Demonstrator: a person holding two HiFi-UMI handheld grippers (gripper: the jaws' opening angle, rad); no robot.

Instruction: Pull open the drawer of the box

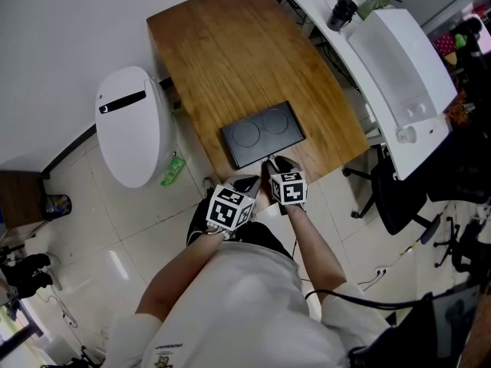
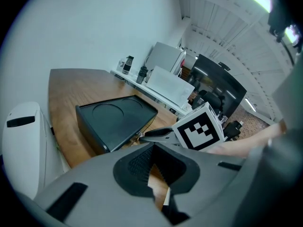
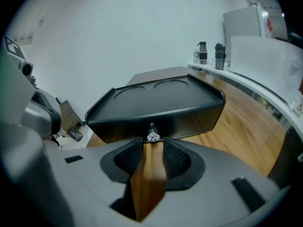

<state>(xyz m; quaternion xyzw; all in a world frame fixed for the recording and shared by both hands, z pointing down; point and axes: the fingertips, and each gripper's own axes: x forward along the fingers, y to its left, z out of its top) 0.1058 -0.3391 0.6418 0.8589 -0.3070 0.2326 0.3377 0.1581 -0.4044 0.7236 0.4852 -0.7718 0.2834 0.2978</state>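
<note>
A flat black box with two round recesses in its lid lies near the front edge of a wooden table. Its drawer front faces me, with a small shiny knob at mid-front. My right gripper is open, its fingertips right at the knob, one on each side, not closed on it. From above, the right gripper sits at the box's front edge. My left gripper hovers just left of it, off the table edge, open and empty. The left gripper view shows the box from its corner.
A white lidded bin stands on the floor left of the table. A white bench with bottles runs along the right. A black office chair is at the right front. A green item lies on the tiles.
</note>
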